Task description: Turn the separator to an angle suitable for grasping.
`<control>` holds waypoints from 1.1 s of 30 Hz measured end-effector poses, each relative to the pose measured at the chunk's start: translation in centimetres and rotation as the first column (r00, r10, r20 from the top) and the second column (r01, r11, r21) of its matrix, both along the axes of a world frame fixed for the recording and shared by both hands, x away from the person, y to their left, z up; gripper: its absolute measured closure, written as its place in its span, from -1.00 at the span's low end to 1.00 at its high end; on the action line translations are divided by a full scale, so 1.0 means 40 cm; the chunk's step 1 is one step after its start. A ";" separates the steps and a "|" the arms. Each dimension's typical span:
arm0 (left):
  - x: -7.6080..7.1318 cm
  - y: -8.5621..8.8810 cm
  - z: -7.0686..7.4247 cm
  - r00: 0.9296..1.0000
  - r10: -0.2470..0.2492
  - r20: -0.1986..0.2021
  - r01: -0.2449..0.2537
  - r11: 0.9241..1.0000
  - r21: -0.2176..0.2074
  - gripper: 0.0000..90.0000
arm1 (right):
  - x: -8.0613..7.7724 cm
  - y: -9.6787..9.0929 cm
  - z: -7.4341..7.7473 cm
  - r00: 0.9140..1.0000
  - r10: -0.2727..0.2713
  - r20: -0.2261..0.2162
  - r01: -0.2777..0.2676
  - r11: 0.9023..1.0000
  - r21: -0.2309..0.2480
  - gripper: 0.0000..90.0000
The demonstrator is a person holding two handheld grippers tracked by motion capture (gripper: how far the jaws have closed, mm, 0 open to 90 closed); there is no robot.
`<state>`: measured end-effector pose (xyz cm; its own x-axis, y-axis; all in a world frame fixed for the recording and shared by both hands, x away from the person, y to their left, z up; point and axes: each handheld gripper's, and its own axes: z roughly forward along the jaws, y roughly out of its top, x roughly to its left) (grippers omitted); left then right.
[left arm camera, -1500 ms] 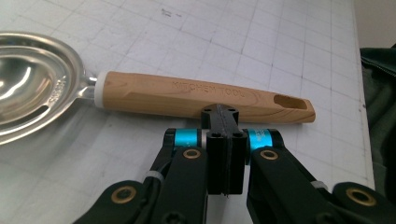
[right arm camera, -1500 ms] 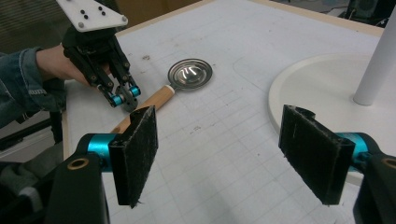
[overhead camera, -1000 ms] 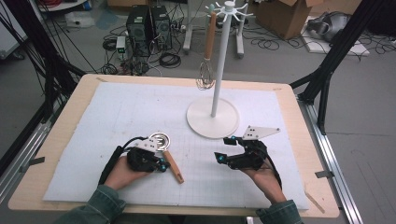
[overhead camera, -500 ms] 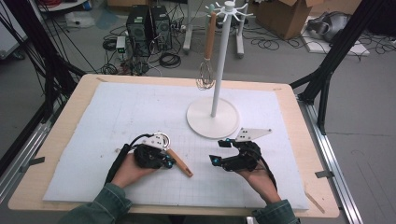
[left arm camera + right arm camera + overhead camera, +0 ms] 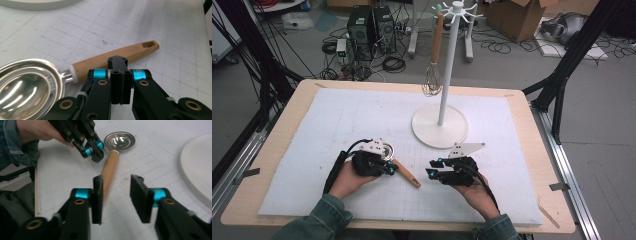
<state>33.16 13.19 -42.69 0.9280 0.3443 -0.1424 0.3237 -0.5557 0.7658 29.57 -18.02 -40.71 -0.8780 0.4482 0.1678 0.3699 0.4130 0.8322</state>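
Spoon is lying flat on the white mat, near the mat's front edge and about midway between its left and right sides. Its shiny round bowl is pointing toward the back of the table and its wooden handle is pointing toward the front edge.

The left gripper is sitting right over the handle. Its jaws are pressed tight together with nothing between them, and in the left gripper view the closed tips are sitting in front of the handle, close to where the wood is meeting the metal. I cannot tell if they are touching the wood.

The right gripper is hanging just beside the free end of the handle, on the side of the mat's right edge. Its jaws have just been closing, but a gap is showing between them and nothing is in that gap. In the right gripper view the handle is peeking out behind the left jaw.

Compared with a second ago, the right gripper is now lower and closer to the spoon. The left gripper is in nearly the same spot, and the spoon is lying where it was.

Farther back, a white stand is standing on its round base toward the back edge of the mat. A whisk is hanging from one of its hooks.
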 end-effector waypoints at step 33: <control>-0.054 0.164 0.020 0.991 0.124 0.054 -0.121 0.991 -0.054 0.62 | -0.034 0.144 -0.108 0.991 0.120 -0.056 -0.126 0.984 -0.126 0.99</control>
<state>31.01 19.76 -41.90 0.8864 0.4496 -0.1106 0.3419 -0.4746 0.8111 28.22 -12.26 -45.02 -0.9201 0.3580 0.1587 0.3477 0.5604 0.7517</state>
